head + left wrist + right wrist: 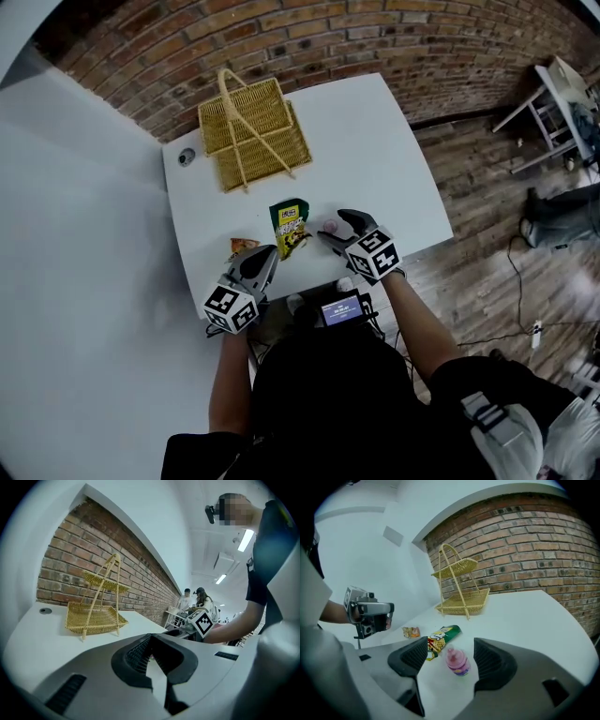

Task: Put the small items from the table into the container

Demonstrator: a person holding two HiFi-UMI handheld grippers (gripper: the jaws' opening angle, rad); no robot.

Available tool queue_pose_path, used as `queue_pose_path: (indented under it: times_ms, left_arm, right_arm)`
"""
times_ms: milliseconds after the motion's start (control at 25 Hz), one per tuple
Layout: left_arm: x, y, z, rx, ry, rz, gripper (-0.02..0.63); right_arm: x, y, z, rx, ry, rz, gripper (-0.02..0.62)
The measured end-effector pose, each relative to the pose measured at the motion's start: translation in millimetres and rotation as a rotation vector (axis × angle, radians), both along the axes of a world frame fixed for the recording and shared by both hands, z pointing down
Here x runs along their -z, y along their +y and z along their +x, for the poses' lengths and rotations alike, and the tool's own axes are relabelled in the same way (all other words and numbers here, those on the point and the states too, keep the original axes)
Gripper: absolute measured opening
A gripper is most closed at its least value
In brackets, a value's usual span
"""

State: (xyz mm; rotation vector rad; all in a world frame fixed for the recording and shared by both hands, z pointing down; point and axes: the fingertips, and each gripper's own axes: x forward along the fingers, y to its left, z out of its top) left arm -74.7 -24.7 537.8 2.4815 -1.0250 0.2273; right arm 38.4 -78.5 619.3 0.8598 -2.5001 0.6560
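Observation:
A two-tier wicker basket (253, 131) with a tall handle stands at the far side of the white table (375, 141). Nearer lie a green snack packet (290, 225), a small orange packet (243, 247) and a small pink cup (330, 226). My right gripper (335, 229) is open low over the table, its jaws either side of the pink cup (457, 660) without pressing on it. My left gripper (268, 253) is shut and empty, just beside the orange packet near the front edge. The left gripper view shows the basket (91, 616) beyond the shut jaws.
A round grommet (186, 157) sits at the table's far left corner. A brick wall (375, 37) runs behind the table. White furniture (553, 103) stands on the wooden floor at the right. Two people (199, 599) are far off in the left gripper view.

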Motion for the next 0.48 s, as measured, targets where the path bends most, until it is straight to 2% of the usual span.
queue_pose_path:
  times_ms: [160, 480]
  left_arm:
    - [-2.0, 5.0, -0.2, 0.006, -0.002, -0.012, 0.009]
    - [-10.5, 11.8, 1.3, 0.011, -0.001, -0.032, 0.009]
  right_arm:
    - [-14.6, 1.6, -5.1, 0.035, 0.045, -0.009, 0.291]
    - [-34.2, 1.3, -7.0, 0.042, 0.089, -0.036, 0.291]
